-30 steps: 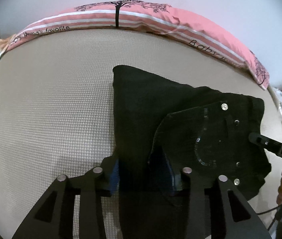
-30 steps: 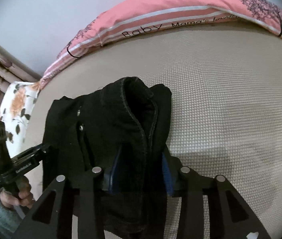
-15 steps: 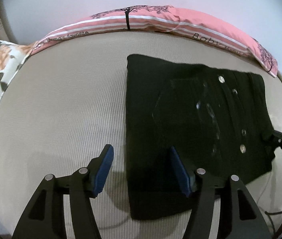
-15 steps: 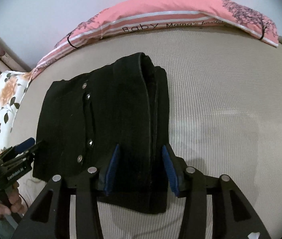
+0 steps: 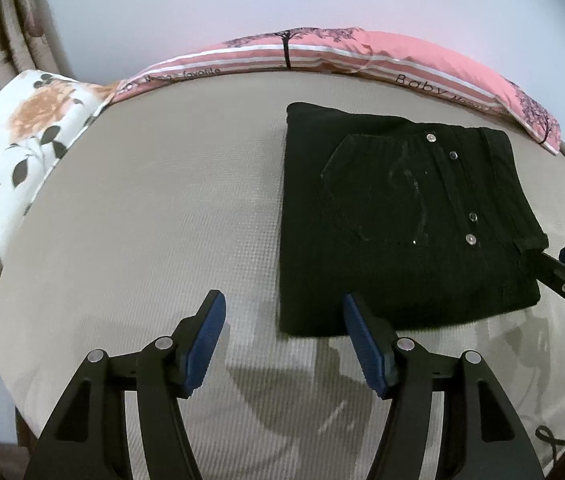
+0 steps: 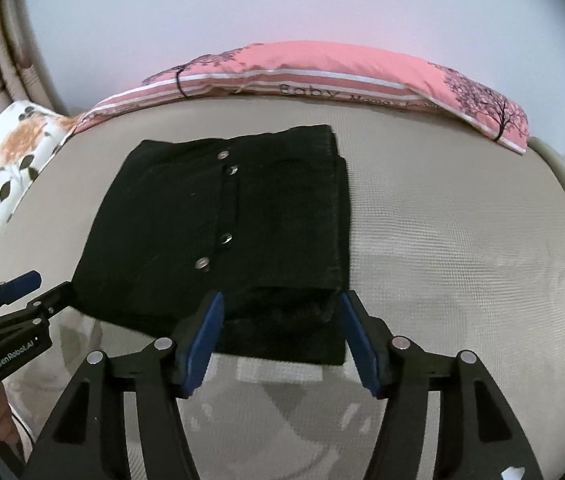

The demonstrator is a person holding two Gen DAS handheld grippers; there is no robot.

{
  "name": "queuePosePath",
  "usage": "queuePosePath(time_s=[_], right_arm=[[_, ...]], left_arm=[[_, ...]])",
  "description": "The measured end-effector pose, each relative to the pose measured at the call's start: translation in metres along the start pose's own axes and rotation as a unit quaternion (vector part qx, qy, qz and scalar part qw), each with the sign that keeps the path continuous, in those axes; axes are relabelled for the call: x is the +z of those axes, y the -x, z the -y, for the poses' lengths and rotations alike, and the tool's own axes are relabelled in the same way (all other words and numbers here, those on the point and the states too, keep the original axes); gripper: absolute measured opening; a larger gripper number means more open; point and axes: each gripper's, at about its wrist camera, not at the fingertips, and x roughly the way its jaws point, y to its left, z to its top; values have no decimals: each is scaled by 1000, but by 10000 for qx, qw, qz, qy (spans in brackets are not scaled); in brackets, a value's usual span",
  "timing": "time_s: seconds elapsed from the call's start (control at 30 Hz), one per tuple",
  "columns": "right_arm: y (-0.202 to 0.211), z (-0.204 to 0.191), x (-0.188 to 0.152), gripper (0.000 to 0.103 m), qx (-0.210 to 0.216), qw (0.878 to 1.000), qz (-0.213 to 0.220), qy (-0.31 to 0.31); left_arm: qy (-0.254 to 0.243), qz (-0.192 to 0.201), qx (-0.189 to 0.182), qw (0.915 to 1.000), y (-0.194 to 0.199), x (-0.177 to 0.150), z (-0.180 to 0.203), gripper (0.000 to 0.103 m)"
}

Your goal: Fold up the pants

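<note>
The beige mattress [image 5: 142, 220] filled most of both views, with a pink striped pillow [image 5: 362, 52] along the top edge and a floral pillow [image 5: 10, 140] at the upper left. The black pants [image 5: 402, 216] lay folded into a compact rectangle, right of centre in the left wrist view and left of centre in the right wrist view [image 6: 234, 224]. The fold was judged finished, so the step in hand appeared to be a clean withdrawal: it would be done well if both tools were drawn straight away from the cloth, with the pads kept off the near edge so that no layer was dragged.

The left gripper [image 5: 282, 336] was seen spread wide and empty, low in its frame, the bundle's near left corner lying between its pads. The right gripper [image 6: 278, 334] was likewise spread wide, holding nothing, with the bundle's near right end framed between its pads; contact could not be judged.

The pocket stitching [image 5: 406, 188] was shown only in the left view. The stacked layers at the near right end [image 6: 294, 312] were shown only in the right view, as was the lettering on the left tool's body at lower left.
</note>
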Motion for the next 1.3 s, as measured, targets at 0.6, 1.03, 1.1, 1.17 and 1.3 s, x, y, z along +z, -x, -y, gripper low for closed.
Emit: queuePosePath(time_s=[0.6,1.03,1.1,1.17,1.3], right_arm=[[10,-18,-25,71,95,9999,-25,-102],[9,-20,-30,71,21,10000,-69,-41],[9,-20,-29,71,8,10000,-64,-39],[9,-20,-29,71,0,10000,-62,-42],[9,-20,-29,71,20,10000,-69,-60]], left_arm=[[20,60,113,9999,13,-19,5,62],[-21,-1,115,9999,11,-24,8,62],[-29,-4,106,9999,11,-24,8,62],[-26,-12,113,9999,11,-24,9,62],[-26,-30,98,9999,10,-25,8,62]])
